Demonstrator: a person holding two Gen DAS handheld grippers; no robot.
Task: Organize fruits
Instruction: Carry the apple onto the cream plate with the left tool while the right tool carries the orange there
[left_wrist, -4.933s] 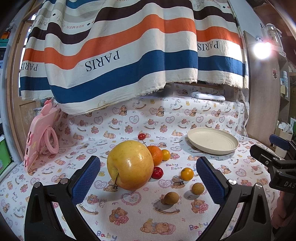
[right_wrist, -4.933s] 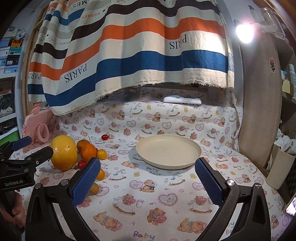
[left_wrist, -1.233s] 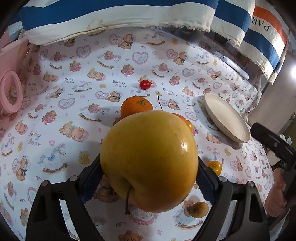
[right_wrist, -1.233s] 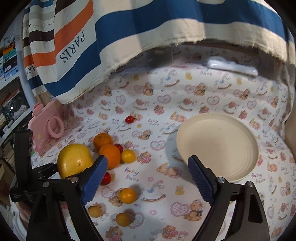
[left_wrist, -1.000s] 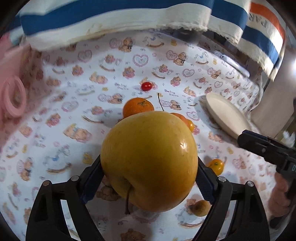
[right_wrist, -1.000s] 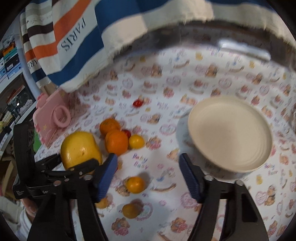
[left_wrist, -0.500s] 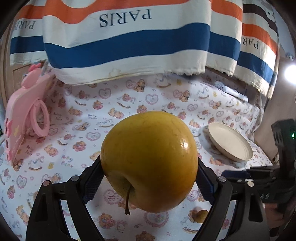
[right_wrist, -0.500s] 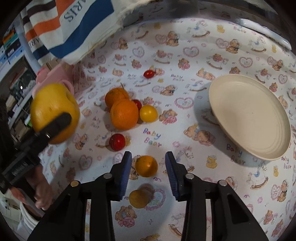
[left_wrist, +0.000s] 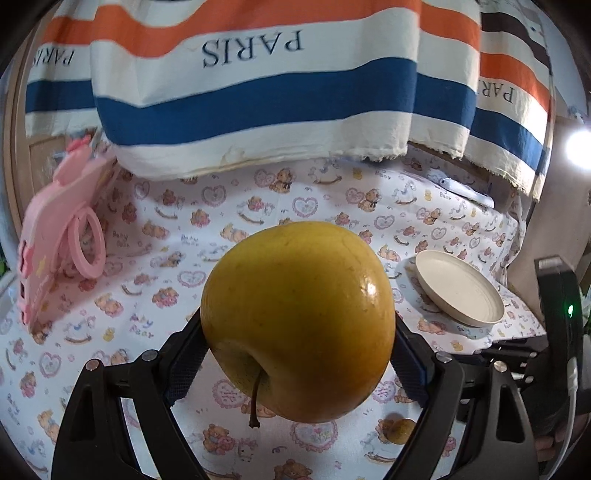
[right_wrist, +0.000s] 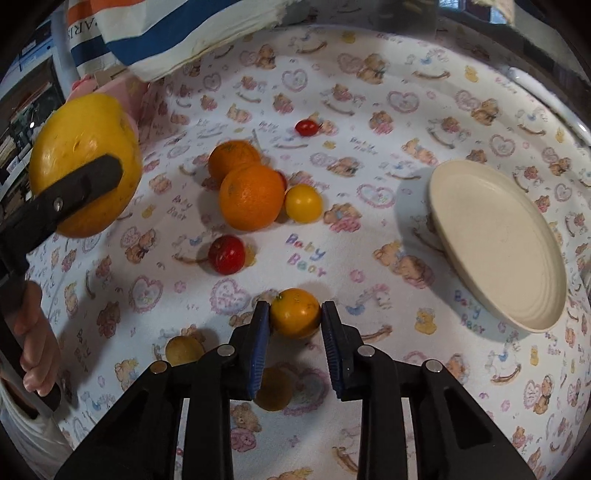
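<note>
My left gripper (left_wrist: 297, 328) is shut on a big yellow apple (left_wrist: 299, 317) and holds it above the cloth; the same apple (right_wrist: 85, 162) shows at the left of the right wrist view. My right gripper (right_wrist: 295, 308) is low over the table. Its jaws are closing on a small orange tomato (right_wrist: 295, 314), with both blue pads touching its sides. Two oranges (right_wrist: 251, 197), a yellow tomato (right_wrist: 303, 203) and two red tomatoes (right_wrist: 227, 254) lie beyond it. Two dull yellow fruits (right_wrist: 184, 349) lie near my right fingers. The cream plate (right_wrist: 495, 243) holds nothing.
A bear-print cloth (right_wrist: 369, 110) covers the table. A pink toy (left_wrist: 62, 251) leans at the far left, and a striped PARIS cloth (left_wrist: 258, 92) hangs along the back. A white device (left_wrist: 465, 192) lies behind the plate (left_wrist: 458, 291).
The left gripper has lifted the apple off the table and tipped up. The right gripper has come down over the orange tomato, and its jaws have narrowed from wide to touching it.
</note>
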